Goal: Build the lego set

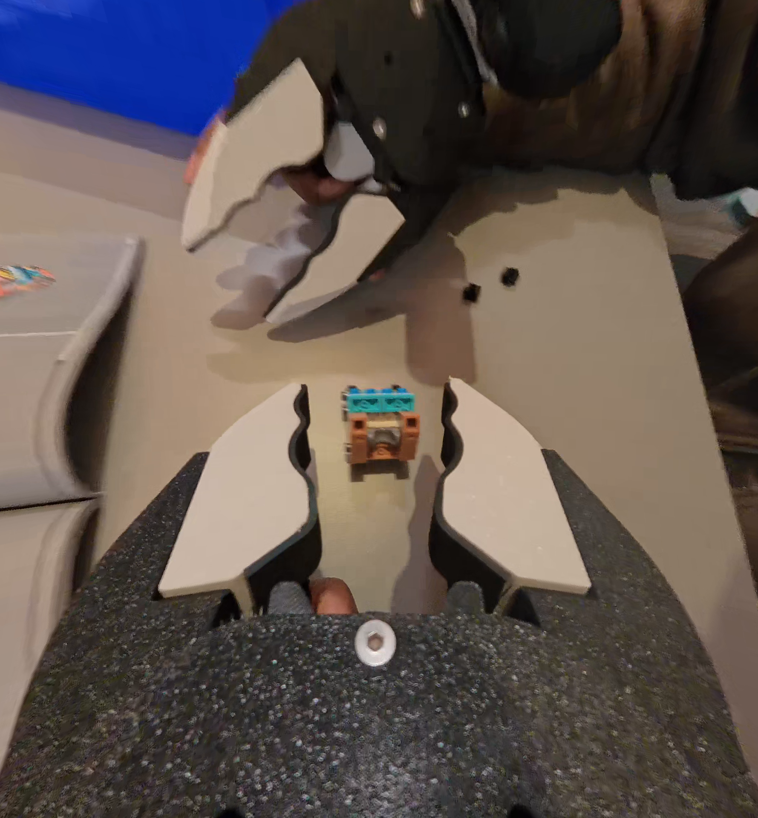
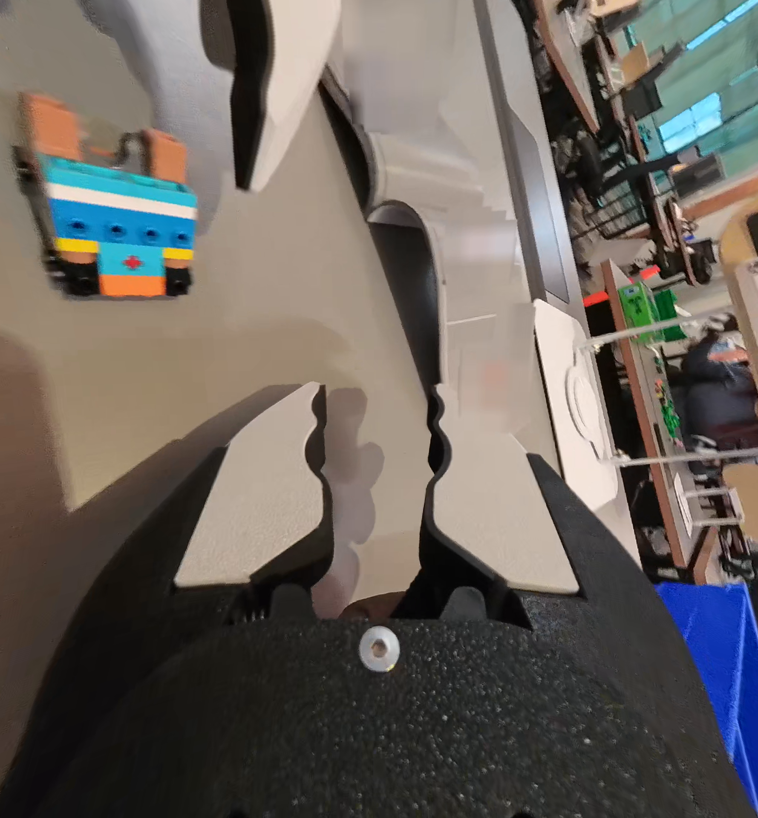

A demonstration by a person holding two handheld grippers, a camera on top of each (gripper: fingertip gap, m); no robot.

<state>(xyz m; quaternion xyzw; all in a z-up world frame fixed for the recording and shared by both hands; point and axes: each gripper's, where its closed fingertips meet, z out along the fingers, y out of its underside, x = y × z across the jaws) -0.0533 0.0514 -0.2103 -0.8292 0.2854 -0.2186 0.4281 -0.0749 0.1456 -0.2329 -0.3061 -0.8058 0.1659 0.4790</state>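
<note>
Lego model (image 1: 380, 428) on beige table (image 1: 545, 354), just ahead of left gripper (image 1: 375, 389), spread and empty. Right gripper (image 1: 231, 279) beyond the model, likewise spread, holding nothing. Judged between steps: next, fetching one of two black pieces (image 1: 490, 285) beyond the model. One model, two grippers.

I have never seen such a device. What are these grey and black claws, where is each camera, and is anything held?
They are two hand-held grippers; a person works them, no robot. Each picture comes from a camera on one gripper, looking along its fingers. The left gripper is open, with the lego model on the beige table between its fingers, not gripped. The right gripper is also open and empty. Two small black pieces lie on the table farther off.
</note>
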